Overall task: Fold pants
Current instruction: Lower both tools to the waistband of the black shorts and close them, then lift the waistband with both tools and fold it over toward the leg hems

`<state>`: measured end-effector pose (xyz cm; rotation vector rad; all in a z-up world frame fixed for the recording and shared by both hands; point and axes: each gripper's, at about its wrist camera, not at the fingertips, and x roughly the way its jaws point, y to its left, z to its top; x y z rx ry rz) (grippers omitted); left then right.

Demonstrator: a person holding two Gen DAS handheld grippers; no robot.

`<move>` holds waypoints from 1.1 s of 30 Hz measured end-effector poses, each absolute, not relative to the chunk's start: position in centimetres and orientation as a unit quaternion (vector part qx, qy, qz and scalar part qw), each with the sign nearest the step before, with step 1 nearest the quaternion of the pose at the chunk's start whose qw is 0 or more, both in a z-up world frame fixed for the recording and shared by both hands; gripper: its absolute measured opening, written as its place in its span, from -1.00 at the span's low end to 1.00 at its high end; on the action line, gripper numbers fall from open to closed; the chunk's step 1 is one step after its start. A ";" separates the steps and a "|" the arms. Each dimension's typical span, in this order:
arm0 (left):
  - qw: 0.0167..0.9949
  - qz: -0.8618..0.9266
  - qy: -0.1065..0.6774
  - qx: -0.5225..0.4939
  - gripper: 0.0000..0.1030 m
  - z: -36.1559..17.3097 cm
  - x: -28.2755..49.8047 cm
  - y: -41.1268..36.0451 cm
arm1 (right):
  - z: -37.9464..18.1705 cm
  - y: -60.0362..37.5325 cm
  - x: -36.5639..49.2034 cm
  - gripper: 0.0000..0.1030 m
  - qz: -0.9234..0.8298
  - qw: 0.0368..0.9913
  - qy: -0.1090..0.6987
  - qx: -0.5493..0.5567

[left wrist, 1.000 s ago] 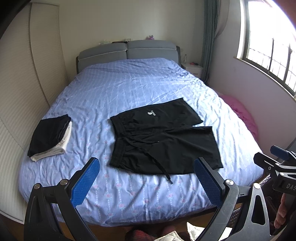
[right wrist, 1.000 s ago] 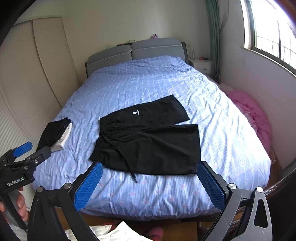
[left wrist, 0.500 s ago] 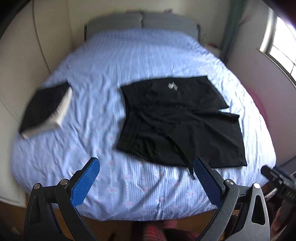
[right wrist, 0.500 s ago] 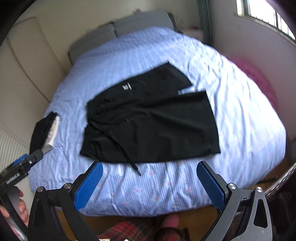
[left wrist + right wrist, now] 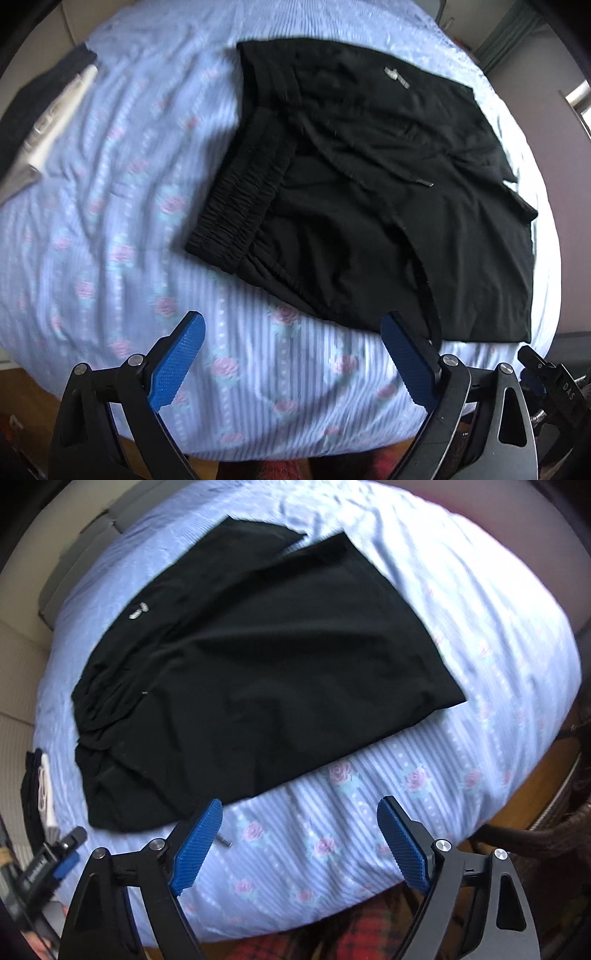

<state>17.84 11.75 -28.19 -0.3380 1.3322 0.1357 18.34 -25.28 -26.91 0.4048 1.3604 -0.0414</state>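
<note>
Left gripper (image 5: 291, 363) and right gripper (image 5: 300, 843) gape, empty.

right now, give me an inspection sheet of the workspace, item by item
Surface: bed with a blue, rose-printed striped sheet, lightly wrinkled.
Job's things: black pants lie spread flat and unfolded, elastic waistband toward the left, drawstring loose on top.
Clutter: folded dark and white clothes pile at the bed's left edge.
Grippers: left gripper open, above the sheet near the pants' front edge, holding nothing; right gripper open, also empty.
Cables: nothing seen.
Surroundings: wooden floor beside the bed; red plaid fabric at the bottom, below the right gripper.
</note>
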 end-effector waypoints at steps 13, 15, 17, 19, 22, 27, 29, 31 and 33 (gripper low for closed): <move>0.759 0.051 0.601 -0.246 0.84 -34.5 17.6 12.4 | -33.1 -26.1 19.4 0.58 0.001 0.752 0.609 0.252; 0.764 0.044 0.593 -0.250 0.81 -34.5 18.0 12.3 | -33.5 -26.1 19.7 0.58 0.001 0.755 0.604 0.256; 0.772 0.039 0.586 -0.243 0.71 -34.4 18.5 12.2 | -33.8 -26.4 19.9 0.58 -0.003 0.757 0.598 0.263; 0.784 0.041 0.579 -0.220 0.49 -34.3 19.3 11.8 | -34.1 -26.7 20.3 0.58 -0.008 0.757 0.593 0.273; 0.792 0.046 0.575 -0.198 0.07 -33.8 20.1 11.7 | -33.8 -27.2 20.7 0.47 -0.019 0.758 0.589 0.280; 0.798 0.040 0.577 -0.171 -0.73 -31.8 20.6 11.4 | -31.5 -28.5 22.1 -0.76 -0.034 0.792 0.577 0.198; 0.806 0.033 0.574 -0.144 -0.82 -30.4 21.1 10.5 | -30.4 -29.5 23.1 -0.82 -0.018 0.792 0.566 0.225; 0.817 0.019 0.562 -0.131 -0.84 -28.3 21.2 9.8 | -28.5 -30.0 23.8 -0.87 -0.004 0.800 0.548 0.244; 0.827 0.010 0.547 -0.129 -0.84 -25.9 21.2 9.6 | -25.6 -30.2 24.7 -0.88 0.004 0.816 0.525 0.244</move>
